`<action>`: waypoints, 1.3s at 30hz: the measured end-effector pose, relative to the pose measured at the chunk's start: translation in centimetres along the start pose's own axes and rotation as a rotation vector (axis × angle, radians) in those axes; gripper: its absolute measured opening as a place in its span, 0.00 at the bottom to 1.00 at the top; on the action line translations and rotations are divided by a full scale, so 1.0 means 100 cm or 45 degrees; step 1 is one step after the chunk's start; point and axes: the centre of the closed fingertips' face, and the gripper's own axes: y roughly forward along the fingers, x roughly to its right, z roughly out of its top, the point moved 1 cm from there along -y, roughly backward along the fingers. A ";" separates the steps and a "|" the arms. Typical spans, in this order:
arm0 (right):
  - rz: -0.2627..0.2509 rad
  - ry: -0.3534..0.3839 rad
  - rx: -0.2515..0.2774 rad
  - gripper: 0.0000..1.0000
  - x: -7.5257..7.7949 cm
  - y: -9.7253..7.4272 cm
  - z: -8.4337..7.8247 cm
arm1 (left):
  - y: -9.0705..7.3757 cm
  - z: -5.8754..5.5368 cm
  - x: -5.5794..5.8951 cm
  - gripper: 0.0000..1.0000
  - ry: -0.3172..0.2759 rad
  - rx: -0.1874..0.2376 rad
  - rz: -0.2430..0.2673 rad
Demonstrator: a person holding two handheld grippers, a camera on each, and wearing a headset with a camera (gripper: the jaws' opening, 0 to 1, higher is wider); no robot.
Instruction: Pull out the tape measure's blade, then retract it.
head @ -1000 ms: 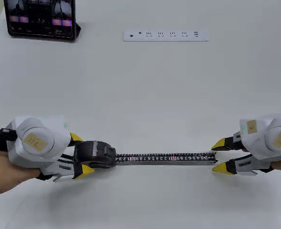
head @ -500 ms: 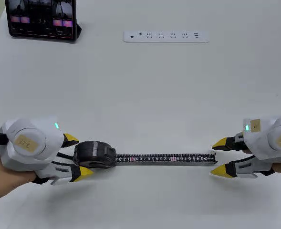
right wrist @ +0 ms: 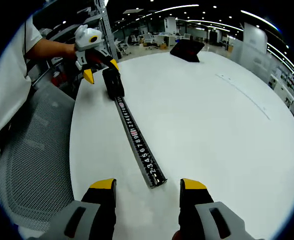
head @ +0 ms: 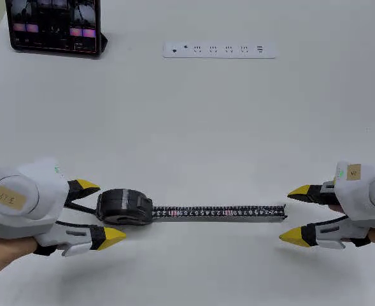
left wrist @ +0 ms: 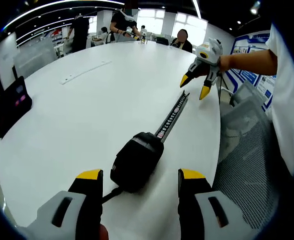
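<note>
Two hand-held grippers flank the work in the head view. Your left hand-held gripper (head: 107,210) sits at the lower left with its jaws wide apart. The black tape measure (head: 125,207) lies on the white counter (head: 193,127) with its rear end between those jaws. Its blade (head: 219,211) runs flat toward the lower right and ends between the spread jaws of your right hand-held gripper (head: 288,214). A dark tablet (head: 53,25) stands at the upper left, and a white power strip (head: 219,49) lies at top centre.

In the left gripper view, the tape measure (left wrist: 137,160) sits at lower centre between your yellow-tipped jaws, which stand wide. Whether either jaw touches it is hard to tell from here. The blade (left wrist: 171,117) runs up and right toward the right hand-held gripper (left wrist: 194,87), which is open.

In the right gripper view, the blade (right wrist: 134,137) ends at lower centre between your parted jaws, with a gap on both sides. It stretches to the upper left, to the tape measure (right wrist: 113,82) and the open left hand-held gripper (right wrist: 101,70).
</note>
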 end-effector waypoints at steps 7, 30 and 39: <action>-0.027 0.036 0.025 0.55 -0.002 -0.004 0.000 | -0.007 -0.003 0.001 0.59 -0.003 0.026 0.016; -0.166 0.108 0.102 0.77 -0.014 -0.020 0.005 | -0.022 -0.005 0.004 0.76 -0.057 0.142 0.131; -0.192 0.124 0.152 0.84 -0.020 -0.027 0.013 | -0.027 -0.008 0.010 0.81 -0.069 0.149 0.136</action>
